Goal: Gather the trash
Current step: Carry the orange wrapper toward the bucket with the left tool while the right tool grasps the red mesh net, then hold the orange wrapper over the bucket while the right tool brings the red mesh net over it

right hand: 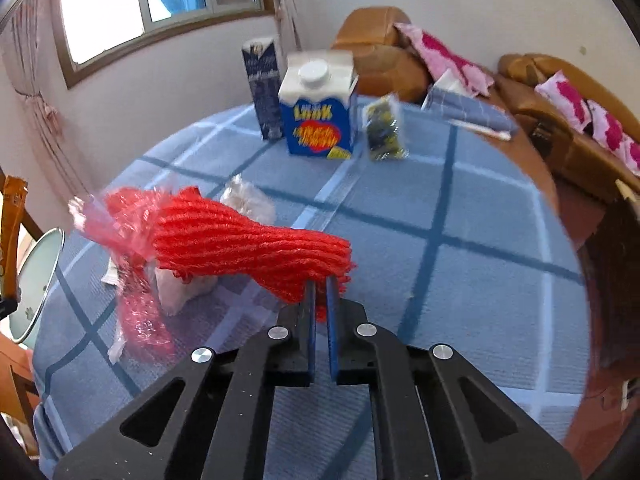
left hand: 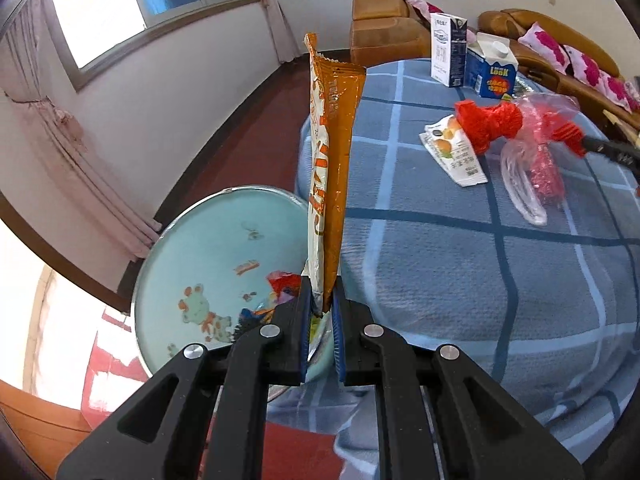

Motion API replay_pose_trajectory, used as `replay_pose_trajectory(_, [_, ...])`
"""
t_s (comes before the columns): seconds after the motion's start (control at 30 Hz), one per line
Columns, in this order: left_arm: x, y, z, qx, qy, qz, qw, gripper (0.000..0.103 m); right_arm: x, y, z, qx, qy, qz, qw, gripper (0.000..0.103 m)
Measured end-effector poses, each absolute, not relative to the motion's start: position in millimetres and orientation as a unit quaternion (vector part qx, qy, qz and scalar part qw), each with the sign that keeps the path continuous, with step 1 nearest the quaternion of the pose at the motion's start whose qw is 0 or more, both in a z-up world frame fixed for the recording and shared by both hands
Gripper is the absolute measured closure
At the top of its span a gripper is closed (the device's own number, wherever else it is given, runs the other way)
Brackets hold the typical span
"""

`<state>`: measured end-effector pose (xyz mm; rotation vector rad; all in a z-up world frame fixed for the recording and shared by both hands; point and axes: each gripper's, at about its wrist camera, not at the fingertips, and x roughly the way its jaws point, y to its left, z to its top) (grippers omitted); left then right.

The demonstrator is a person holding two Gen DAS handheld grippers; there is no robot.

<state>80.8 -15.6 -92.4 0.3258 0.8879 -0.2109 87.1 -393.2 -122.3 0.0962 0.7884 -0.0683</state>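
The left gripper [left hand: 324,300] clamps an orange wrapper [left hand: 334,160]; the right gripper [right hand: 320,280] pinches only the edge of the red net [right hand: 240,240], which may slip out.

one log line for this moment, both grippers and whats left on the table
left gripper: shut on orange wrapper | right gripper: shut on red mesh bag | on table: blue carton, tall carton, white sachet

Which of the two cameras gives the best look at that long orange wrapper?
The left wrist view: the orange wrapper stands full length, clamped in the left gripper. The right wrist view catches only a sliver at its left edge.
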Motion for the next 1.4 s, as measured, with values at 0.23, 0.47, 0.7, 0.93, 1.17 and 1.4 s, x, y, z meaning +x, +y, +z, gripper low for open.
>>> replay_pose_trajectory(0.23, [77.2,7.3,-89.3,0.163,0.426,-0.076,0.887,0.094,70.9,-394.6,-75.0,0.037,0.324,-0.041,0.944,0.097])
replay_pose_trajectory(0.47, [77.0,30.8,-89.7,0.165,0.433,-0.052,0.885,0.094,77.5,-361.0,-47.5,0.010,0.292,-0.004,0.956,0.098])
replay_pose_trajectory(0.7, [76.7,53.4,-93.1,0.170,0.440,-0.029,0.881,0.094,95.9,-315.0,-35.9,-0.012,0.271,0.053,0.961,0.098])
replay_pose_trajectory(0.93, [80.1,72.9,-95.7,0.156,0.448,-0.013,0.880,0.094,113.5,-263.1,-36.8,-0.037,0.272,0.110,0.955,0.098])
replay_pose_trajectory(1.17, [78.7,84.1,-101.3,0.151,0.455,-0.001,0.878,0.094,122.5,-221.7,-50.9,-0.060,0.281,0.149,0.946,0.097])
replay_pose_trajectory(1.4, [74.9,94.3,-105.6,0.149,0.460,0.008,0.875,0.093,126.3,-182.8,-67.8,-0.084,0.291,0.180,0.936,0.097])
